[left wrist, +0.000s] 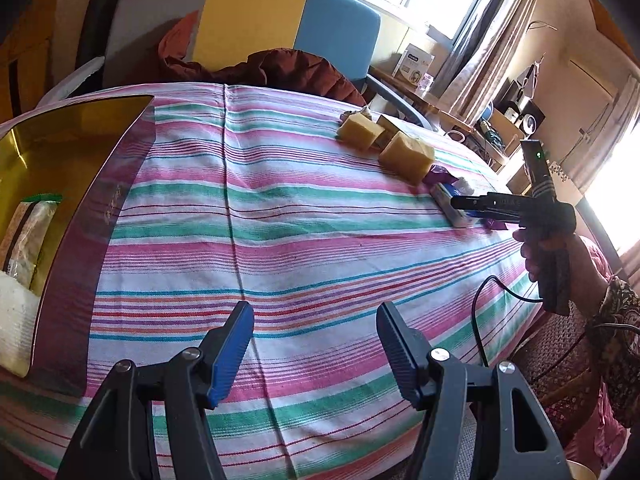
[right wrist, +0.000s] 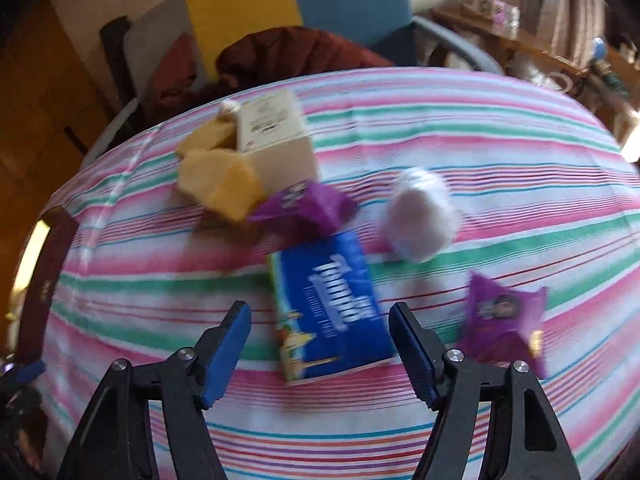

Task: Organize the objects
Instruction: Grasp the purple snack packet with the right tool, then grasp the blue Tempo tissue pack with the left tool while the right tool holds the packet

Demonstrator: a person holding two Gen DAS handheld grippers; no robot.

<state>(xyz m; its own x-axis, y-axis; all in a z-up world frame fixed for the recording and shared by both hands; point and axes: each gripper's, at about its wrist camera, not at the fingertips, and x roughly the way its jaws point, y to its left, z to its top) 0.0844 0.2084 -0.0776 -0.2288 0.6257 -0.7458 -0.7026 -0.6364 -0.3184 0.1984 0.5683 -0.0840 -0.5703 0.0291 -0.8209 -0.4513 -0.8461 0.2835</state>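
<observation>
A blue tissue pack (right wrist: 330, 304) lies on the striped cloth, its near end between the fingers of my right gripper (right wrist: 320, 354), which stands open with gaps on both sides. Around the pack lie two purple sachets (right wrist: 308, 206) (right wrist: 502, 314), a white fluffy ball (right wrist: 418, 216), two yellow sponges (right wrist: 218, 184) and a cream box (right wrist: 274, 140). My left gripper (left wrist: 316, 346) hovers open and empty over bare cloth. In the left wrist view the right gripper (left wrist: 466, 203) reaches over the tissue pack (left wrist: 450, 200), beyond the sponges (left wrist: 406, 156).
A gold tray with a dark red rim (left wrist: 100, 208) sits at the left of the table and holds a packet (left wrist: 28, 236) and a white cloth (left wrist: 14, 320). Behind the table stands a grey, yellow and blue chair (left wrist: 248, 20) with a rust jacket. A cable (left wrist: 492, 300) hangs at the right edge.
</observation>
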